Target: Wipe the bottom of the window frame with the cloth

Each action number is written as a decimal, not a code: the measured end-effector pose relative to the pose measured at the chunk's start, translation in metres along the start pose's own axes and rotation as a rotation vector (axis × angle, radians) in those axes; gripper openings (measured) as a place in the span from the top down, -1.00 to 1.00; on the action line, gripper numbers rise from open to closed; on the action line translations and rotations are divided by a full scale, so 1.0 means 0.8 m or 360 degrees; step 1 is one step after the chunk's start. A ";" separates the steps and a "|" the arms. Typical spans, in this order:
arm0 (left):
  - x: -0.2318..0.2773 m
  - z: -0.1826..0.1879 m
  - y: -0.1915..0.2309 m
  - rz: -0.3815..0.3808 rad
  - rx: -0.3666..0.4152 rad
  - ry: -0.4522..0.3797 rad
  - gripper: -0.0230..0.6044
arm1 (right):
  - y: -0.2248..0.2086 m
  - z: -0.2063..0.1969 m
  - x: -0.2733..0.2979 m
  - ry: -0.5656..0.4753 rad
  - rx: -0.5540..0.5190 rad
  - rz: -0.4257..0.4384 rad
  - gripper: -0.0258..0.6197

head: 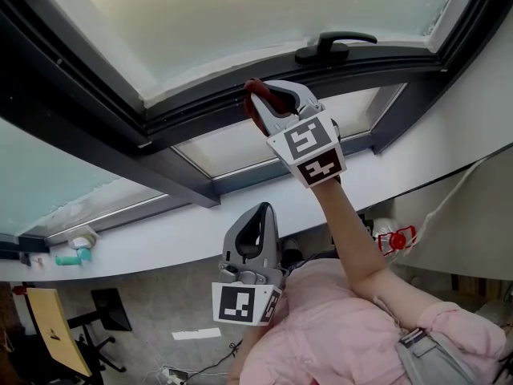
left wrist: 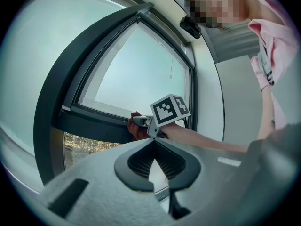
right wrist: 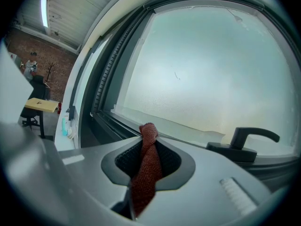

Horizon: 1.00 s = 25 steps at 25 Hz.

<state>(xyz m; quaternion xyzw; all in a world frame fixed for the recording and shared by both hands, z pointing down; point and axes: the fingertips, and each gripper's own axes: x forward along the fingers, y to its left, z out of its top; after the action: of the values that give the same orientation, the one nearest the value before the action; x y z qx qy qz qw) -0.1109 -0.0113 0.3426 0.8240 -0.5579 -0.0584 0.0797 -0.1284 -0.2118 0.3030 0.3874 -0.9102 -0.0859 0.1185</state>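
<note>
The cloth (right wrist: 146,164) is being held, clenched in the right gripper (head: 263,103), at the window frame (head: 192,115) bottom, a sideways drag likely being called for; the left gripper (head: 260,216) is being held closed, empty.

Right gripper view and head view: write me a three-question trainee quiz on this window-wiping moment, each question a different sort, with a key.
1. Multiple choice: what is clamped in the right gripper?
A) a rust-red woven cloth
B) a yellow sponge
C) nothing
2. Fill in: the black lever-shaped part mounted on the dark grey window frame, to the right of the cloth in the head view, is the window's ___.
3. True or false: the left gripper is pressed against the frame.
Key: 1 A; 2 handle; 3 false. The left gripper is held low, away from the frame, with nothing in it.
</note>
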 end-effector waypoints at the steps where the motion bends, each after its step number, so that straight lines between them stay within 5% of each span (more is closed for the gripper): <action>1: 0.000 0.000 0.000 0.0002 0.0001 -0.0001 0.94 | 0.000 0.000 0.000 0.0000 0.0000 0.0001 0.72; 25: 0.003 0.002 0.001 -0.0029 -0.0002 0.0000 0.94 | -0.014 -0.004 -0.007 0.0003 0.0021 -0.0043 0.71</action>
<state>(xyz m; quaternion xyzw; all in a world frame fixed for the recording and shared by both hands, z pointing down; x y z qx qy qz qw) -0.1112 -0.0141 0.3412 0.8290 -0.5503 -0.0596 0.0797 -0.1157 -0.2158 0.3026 0.4006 -0.9053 -0.0813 0.1155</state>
